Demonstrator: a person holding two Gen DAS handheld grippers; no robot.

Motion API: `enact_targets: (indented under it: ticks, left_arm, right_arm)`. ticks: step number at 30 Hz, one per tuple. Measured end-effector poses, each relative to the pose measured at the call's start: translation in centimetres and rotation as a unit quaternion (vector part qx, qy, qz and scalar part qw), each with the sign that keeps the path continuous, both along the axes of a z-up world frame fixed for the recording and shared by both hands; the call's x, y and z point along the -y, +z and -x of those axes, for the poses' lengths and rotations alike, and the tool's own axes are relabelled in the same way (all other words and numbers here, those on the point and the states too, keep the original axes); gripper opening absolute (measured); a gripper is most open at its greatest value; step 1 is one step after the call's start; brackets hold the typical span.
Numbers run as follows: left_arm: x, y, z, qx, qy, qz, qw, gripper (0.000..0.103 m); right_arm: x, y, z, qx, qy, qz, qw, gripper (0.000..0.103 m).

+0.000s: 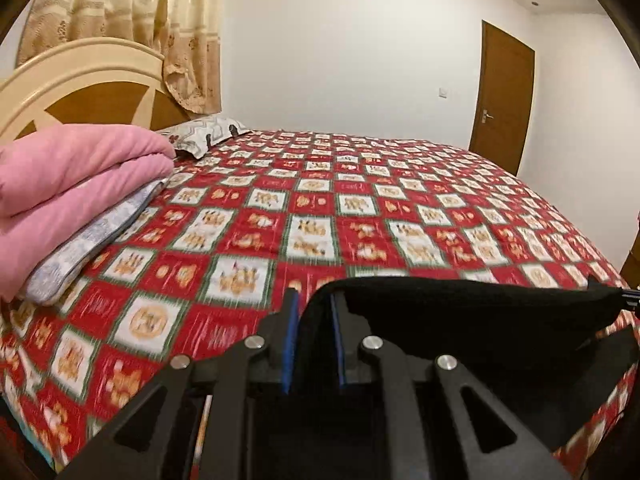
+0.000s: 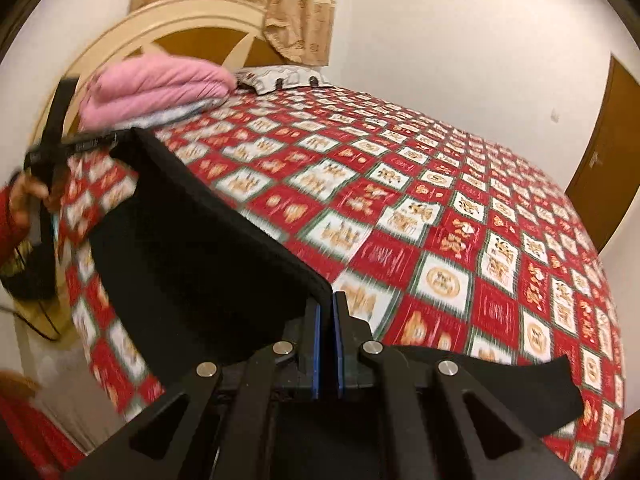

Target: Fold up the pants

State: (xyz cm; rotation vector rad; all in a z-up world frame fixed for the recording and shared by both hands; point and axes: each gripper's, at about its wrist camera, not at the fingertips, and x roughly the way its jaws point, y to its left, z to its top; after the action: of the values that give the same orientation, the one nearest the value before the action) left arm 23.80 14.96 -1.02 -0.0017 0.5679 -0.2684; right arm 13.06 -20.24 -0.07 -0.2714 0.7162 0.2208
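Pants [image 1: 460, 312] hang stretched between both pairs of fingers [image 1: 294, 320] [image 2: 318, 320], each clamped on an edge.

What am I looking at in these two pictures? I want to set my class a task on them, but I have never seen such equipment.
There is no robot here. A person holds a two-finger gripper in each hand, and each gripper carries a wide-angle camera looking along its fingers. One picture comes from the left gripper, the other from the right gripper; the black bars low in each view are the tool itself.

Both are shut on the top edge of black pants, which hang stretched between them above the bed's red patterned cover. In the right view the left gripper shows at the far end of the cloth, held by a hand.

Near the headboard lie a folded pink blanket and a pillow.
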Motion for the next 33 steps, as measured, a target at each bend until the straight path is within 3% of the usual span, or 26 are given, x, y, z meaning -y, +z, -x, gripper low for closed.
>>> enact_targets:
  ticks: [4, 7, 10, 12, 14, 18, 22, 28, 33]
  left_arm:
    - [-0.8, -2.8, 3.2, -0.007, 0.004, -0.004, 1.0000, 0.018]
    - [-0.9, -5.5, 5.0, -0.015, 0.013, -0.032, 0.9993, 0.021]
    - [-1.1, -7.9, 6.3, -0.034, 0.026, -0.062, 0.9972, 0.037]
    - [-1.6, -8.9, 6.9, -0.041, 0.039, -0.070, 0.9960, 0.059]
    - [-2.4, -9.5, 7.7, -0.042, 0.053, -0.065, 0.9955, 0.068]
    - [-4.3, -10.5, 8.9, -0.061, 0.073, -0.059, 0.9937, 0.068]
    - [-5.9, -9.4, 10.2, -0.063, 0.086, -0.032, 0.9938, 0.068]
    - [-5.5, -6.4, 10.1, -0.079, 0.049, 0.086, 0.9920, 0.077]
    - [-2.3, -7.6, 7.4, -0.142, 0.040, 0.167, 0.9749, 0.074]
  right_arm:
    - [-2.0, -4.4, 3.6, 0.002, -0.005, 0.035, 0.999, 0.006]
    - [-3.2, -7.7, 5.0, -0.001, -0.001, 0.070, 0.998, 0.006]
    - [-4.2, -10.9, 5.9, -0.014, -0.003, 0.096, 0.995, 0.006]
    - [-4.4, -12.0, 6.1, -0.020, -0.009, 0.098, 0.995, 0.008]
    - [-4.8, -12.6, 6.6, -0.009, -0.018, 0.107, 0.994, 0.011]
    - [-5.1, -12.5, 7.0, -0.010, -0.022, 0.117, 0.993, 0.015]
    - [-4.6, -10.2, 8.1, -0.011, -0.019, 0.058, 0.998, 0.017]
    - [-5.8, -6.0, 7.7, 0.013, -0.014, -0.075, 0.997, 0.020]
    - [-9.0, -6.0, 7.2, 0.016, -0.009, -0.134, 0.991, 0.022]
